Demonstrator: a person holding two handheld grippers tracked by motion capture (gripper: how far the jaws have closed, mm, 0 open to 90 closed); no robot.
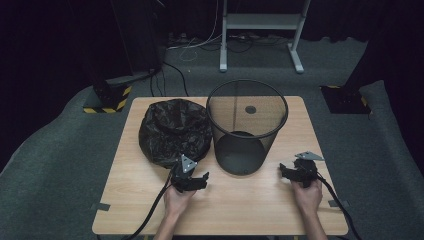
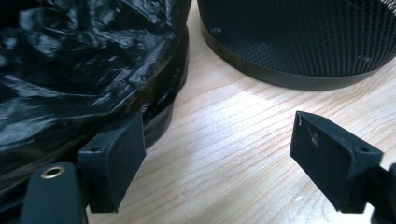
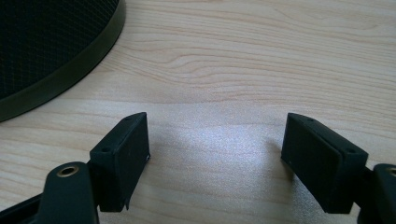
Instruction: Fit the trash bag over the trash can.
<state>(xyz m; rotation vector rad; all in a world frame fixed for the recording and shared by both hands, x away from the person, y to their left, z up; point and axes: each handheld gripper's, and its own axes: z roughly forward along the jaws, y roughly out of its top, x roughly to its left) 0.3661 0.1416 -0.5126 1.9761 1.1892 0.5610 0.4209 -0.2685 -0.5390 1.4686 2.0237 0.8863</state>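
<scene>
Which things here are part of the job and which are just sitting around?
Part of the job:
black plastic bag, at the left gripper
mesh bin, upright beside it
right gripper, open on the table

Just around:
white stand legs
floor cables
striped base

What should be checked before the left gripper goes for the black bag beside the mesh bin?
1. Left gripper jaws open and holding nothing: ok.
2. Right gripper jaws open and holding nothing: ok.
3. Black bag close in front of the left gripper, one jaw right at its edge: ok.
4. Mesh bin upright on the table: ok.
5. Bin free to take a bag, nothing seen inside it: ok.
6. Where the bag's opening lies: cannot tell.
</scene>
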